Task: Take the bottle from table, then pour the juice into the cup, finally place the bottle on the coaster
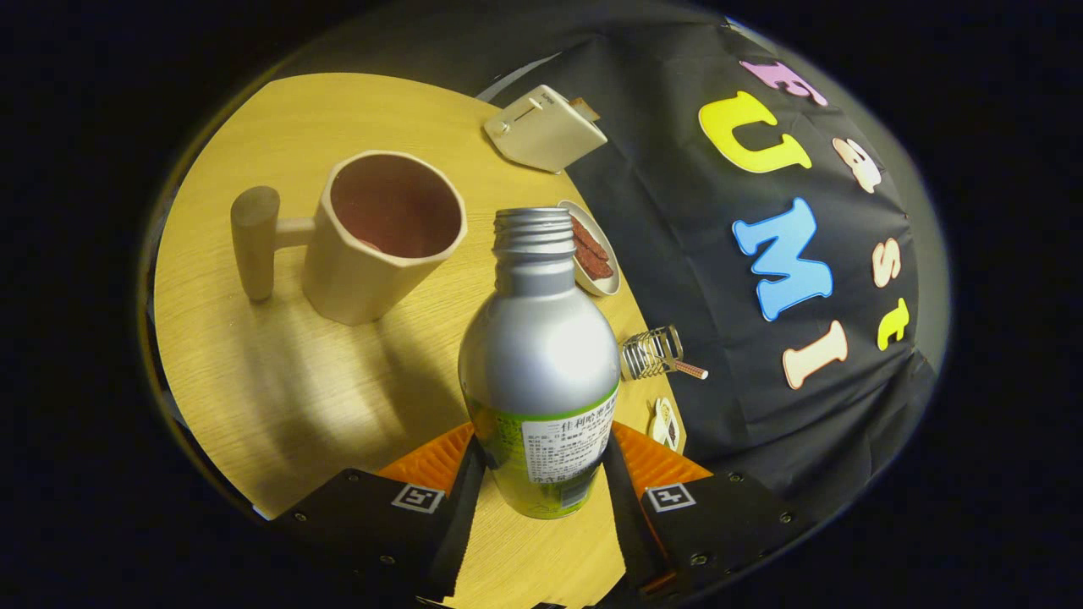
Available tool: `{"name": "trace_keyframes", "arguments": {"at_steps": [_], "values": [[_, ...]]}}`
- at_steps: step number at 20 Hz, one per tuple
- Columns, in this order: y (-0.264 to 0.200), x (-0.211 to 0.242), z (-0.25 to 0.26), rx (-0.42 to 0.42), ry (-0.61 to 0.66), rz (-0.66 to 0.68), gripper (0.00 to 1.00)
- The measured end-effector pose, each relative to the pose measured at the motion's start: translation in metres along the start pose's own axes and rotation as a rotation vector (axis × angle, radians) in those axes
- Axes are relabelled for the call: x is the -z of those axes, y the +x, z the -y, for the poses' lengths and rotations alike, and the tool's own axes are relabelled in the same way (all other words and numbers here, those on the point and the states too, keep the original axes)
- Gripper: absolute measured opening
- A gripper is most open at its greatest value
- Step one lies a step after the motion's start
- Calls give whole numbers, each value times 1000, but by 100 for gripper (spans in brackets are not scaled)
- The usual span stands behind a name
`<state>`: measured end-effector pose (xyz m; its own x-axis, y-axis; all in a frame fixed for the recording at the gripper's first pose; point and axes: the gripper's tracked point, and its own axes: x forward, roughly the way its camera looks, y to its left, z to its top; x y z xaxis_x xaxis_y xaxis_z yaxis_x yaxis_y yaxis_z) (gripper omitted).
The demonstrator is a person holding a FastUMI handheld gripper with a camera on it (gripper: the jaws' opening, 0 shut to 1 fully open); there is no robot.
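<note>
Tool (pixel 541 474) tilted, clamped on bottle (pixel 539 355)

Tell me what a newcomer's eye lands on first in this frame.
The silver bottle, cap off, stands out, gripped between the fingers of the gripper, which press its labelled lower body on both sides. Beyond it, on the round wooden table, stands a beige cup with a peg-like wooden handle. Beside the bottle's neck lies a small dish of reddish slices.
</note>
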<state>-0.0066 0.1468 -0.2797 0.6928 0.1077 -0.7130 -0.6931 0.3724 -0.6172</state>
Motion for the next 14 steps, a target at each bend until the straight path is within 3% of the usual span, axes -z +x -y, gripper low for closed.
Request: {"name": "trace_keyframes", "arguments": {"at_steps": [14], "values": [[5,-9,7,15,-239,-56,72]]}}
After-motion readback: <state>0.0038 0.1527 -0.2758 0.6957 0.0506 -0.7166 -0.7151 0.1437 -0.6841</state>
